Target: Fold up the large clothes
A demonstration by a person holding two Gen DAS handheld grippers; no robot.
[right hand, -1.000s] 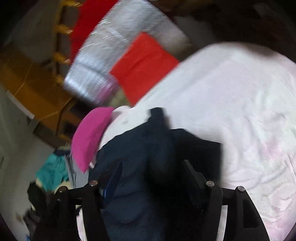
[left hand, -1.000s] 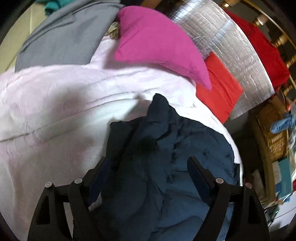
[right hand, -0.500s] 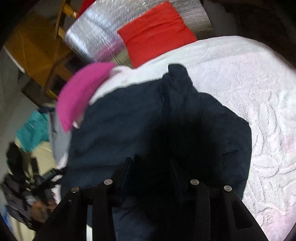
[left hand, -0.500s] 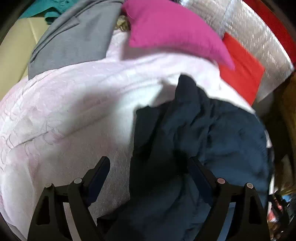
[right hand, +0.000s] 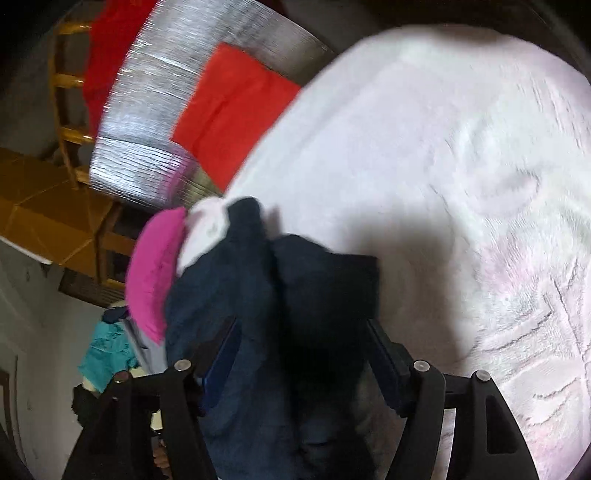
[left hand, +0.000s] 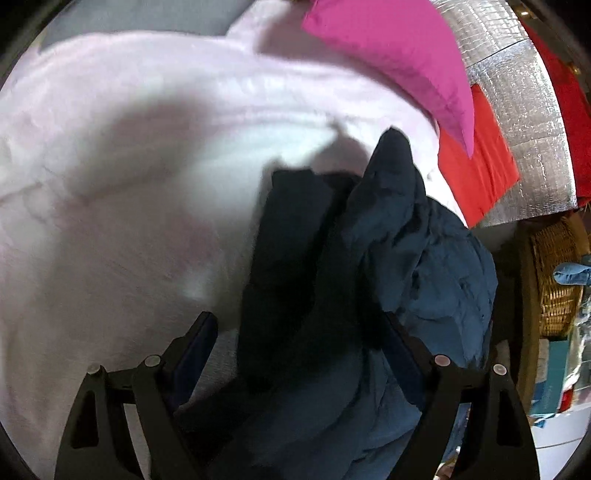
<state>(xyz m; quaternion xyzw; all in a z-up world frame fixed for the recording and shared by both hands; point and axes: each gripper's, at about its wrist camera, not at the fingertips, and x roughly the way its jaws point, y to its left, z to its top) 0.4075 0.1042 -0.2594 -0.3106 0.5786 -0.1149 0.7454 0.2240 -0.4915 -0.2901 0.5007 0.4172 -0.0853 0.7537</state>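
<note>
A crumpled dark navy garment lies in a heap on the pale pink bedspread. My left gripper hangs over the heap's near left edge, open wide. Its left finger stands over bare bedspread and its right finger over the cloth. In the right wrist view the same garment fills the space between the fingers of my right gripper. Those jaws are opening, and the pads stand apart from the dark folds. The near part of the garment is hidden in shadow under both grippers.
A magenta pillow and a red cushion sit at the bed's far edge against a silver foil panel. A wicker basket stands beside the bed. Grey cloth lies further off. Bare bedspread stretches to the right.
The right gripper's jaws, narrow around the cloth half a second ago, now stand much wider. Both grippers have sunk closer to the garment, and both views have rolled.
</note>
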